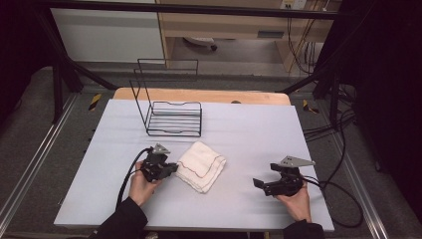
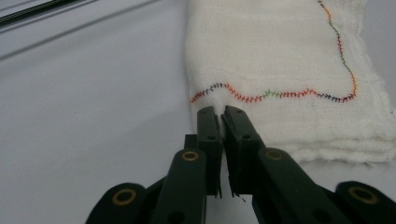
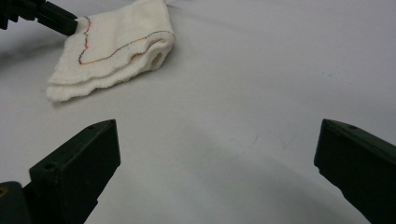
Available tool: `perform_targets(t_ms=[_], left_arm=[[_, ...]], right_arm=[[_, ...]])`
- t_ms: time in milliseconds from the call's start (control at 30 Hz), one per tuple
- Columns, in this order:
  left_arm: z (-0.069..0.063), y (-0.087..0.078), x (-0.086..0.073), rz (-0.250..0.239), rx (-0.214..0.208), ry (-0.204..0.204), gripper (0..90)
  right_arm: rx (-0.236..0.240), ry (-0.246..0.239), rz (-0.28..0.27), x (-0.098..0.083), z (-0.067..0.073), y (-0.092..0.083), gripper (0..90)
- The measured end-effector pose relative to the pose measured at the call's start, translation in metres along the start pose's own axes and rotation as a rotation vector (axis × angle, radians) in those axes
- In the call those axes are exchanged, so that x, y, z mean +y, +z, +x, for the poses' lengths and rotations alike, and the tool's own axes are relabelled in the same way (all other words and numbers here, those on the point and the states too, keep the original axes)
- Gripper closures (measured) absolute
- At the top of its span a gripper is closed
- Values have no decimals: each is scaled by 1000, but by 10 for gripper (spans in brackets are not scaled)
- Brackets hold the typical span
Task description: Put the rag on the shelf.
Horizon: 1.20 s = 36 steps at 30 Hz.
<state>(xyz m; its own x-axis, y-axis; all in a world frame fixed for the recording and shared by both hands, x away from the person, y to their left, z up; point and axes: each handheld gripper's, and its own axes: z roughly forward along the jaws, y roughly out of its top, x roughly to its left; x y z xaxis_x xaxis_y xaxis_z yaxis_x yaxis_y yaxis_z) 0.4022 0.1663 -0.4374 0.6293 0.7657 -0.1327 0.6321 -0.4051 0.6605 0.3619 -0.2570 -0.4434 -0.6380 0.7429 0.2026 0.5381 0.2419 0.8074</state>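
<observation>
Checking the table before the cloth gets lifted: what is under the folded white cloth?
The folded white cloth lies flat on the grey table; several folded layers show at its edge. Whatever is between or beneath them is covered. The left gripper pinches one corner.

No legible text or labels

Cloth [image 1: 202,172] mid-table [image 1: 249,129], wire rack [image 1: 174,118] behind it

White folded cloth [image 1: 201,171] with wavy multicoloured stitching, black wire rack [image 1: 171,112], pale grey table [image 1: 249,134]
</observation>
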Motion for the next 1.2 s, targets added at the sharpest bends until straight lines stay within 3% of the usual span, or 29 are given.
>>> perform_targets(t_ms=[467, 667, 767, 1100, 1200], left_arm=[[-1, -25, -13, 14, 15, 5, 865], [8, -39, -31, -1, -18, -42, 865], [9, -47, -41, -7, 1, -28, 865], [11, -59, -58, 0, -1, -33, 862], [10, -59, -61, -5, -2, -14, 855]], right_arm=[[14, -8, 11, 2, 5, 4, 11], [14, -7, 10, 2, 5, 4, 11], [13, -7, 9, 2, 5, 4, 11], [8, -7, 8, 2, 5, 4, 11], [8, -5, 8, 2, 5, 4, 11]])
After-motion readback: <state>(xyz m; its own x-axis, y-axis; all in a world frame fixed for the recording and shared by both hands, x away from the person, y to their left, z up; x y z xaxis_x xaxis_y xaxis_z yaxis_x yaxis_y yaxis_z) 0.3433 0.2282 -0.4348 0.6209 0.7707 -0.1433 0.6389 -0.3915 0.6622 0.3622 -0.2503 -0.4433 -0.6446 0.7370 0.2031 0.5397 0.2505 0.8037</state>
